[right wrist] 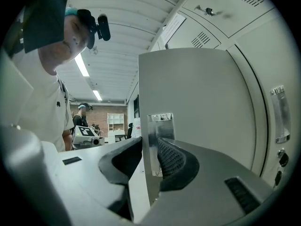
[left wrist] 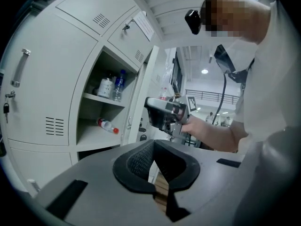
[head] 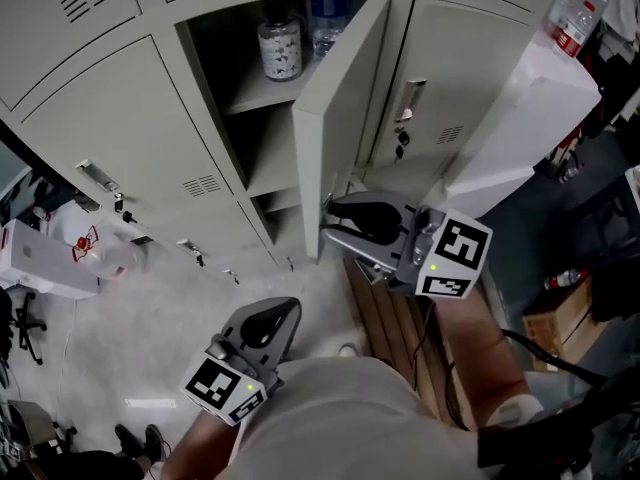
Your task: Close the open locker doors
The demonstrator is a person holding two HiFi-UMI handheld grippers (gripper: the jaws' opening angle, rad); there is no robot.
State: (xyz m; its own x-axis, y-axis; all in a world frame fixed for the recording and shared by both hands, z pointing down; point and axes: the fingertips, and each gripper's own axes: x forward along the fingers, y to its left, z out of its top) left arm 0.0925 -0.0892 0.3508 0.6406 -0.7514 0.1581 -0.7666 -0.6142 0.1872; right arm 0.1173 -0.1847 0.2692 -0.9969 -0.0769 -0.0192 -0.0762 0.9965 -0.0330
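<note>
The left gripper [head: 288,310] is held low and close to the person's body, over the pale floor [head: 150,328]. It points towards the foot of the lockers [head: 120,128]. Its marker cube faces up, its jaws meet at the tips, and nothing is between them.

The open compartment is in the middle of the bank of lockers. On its upper shelf [head: 262,93] a patterned jar [head: 280,48] stands just left of a clear bottle [head: 325,23]. On the shelf below, a small bottle with a red cap [left wrist: 107,125] lies on its side.

The locker door [head: 335,98] hangs from the compartment's right edge. Its long axis is upright. It swings well out from the locker front, and its free edge points towards the person. It is plain pale grey sheet metal, smooth on the face that shows. A bright metal latch plate [right wrist: 157,140] sits on the free edge.

The right gripper [head: 328,218] reaches forward, about level, from an outstretched bare forearm. Its marker cube is tilted up towards the head camera. Its jaws are clamped on the lower part of the door's free edge, one pad on each face, with the ribbed pad against the latch plate. To the right, the neighbouring door [head: 450,78] is closed.
</note>
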